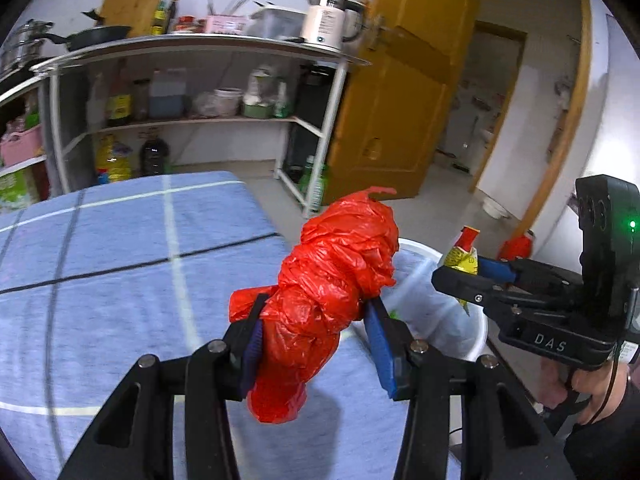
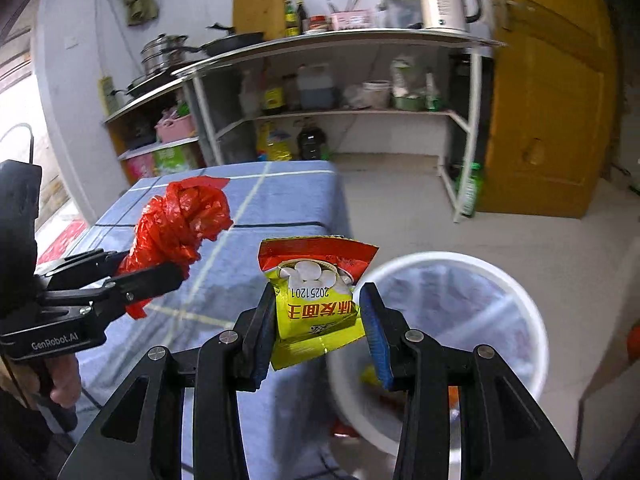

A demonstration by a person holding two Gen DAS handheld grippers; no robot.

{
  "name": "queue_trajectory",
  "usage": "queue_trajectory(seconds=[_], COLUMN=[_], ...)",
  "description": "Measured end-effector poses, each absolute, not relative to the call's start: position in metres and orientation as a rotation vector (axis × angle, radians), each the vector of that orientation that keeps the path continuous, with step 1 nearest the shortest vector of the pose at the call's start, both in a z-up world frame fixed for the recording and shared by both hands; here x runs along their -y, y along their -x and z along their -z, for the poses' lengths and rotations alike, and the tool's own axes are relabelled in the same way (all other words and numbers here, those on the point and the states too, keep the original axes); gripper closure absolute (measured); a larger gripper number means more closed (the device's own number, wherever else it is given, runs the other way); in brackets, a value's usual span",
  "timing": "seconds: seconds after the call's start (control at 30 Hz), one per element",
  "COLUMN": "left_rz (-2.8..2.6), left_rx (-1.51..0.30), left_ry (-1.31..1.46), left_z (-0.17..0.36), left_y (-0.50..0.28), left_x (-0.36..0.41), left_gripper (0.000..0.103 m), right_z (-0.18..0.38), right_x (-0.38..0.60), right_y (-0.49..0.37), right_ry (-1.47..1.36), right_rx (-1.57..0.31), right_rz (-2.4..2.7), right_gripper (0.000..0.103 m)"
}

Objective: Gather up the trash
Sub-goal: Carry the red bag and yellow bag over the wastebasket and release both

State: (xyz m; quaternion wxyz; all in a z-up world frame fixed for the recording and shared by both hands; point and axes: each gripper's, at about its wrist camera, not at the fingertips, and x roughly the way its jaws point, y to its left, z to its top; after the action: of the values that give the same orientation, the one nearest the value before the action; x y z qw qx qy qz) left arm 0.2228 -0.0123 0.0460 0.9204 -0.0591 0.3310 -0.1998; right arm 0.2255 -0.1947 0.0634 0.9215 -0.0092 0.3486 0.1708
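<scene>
My left claw [image 1: 316,330] is clamped on a crumpled red plastic bag [image 1: 336,280], its blue pads pressing the bag from both sides, and I hold it in the air over the edge of the table with the blue checked cloth [image 1: 120,264]. My right claw [image 2: 318,330] grips a yellow and red snack packet [image 2: 316,292] between its pads, lifted beside the table. Just past both claws, on the floor by the table's corner, stands the white bin [image 2: 532,320] with a clear liner and some scraps already inside
</scene>
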Motion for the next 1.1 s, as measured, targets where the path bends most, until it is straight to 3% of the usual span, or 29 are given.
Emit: queue_trajectory(seconds=[0.6,1.1], left_rz=[0.488,0.485], left_rx=[-0.795,-0.882], left_ry=[0.122,0.113], left_z=[-0.007,0.02], left_y=[-0.259,-0.282], left_x=[0.127,0.15], left_gripper=[0.053,0.048], right_z=[-0.021,0.011], right_x=[0.299,0.314], right_y=[-0.236,-0.26], right_ry=[-0.066,-0.076], right_rx=[-0.805,-0.883], right_rz=[-0.186,-0.149], right_gripper=[0.06,0.057])
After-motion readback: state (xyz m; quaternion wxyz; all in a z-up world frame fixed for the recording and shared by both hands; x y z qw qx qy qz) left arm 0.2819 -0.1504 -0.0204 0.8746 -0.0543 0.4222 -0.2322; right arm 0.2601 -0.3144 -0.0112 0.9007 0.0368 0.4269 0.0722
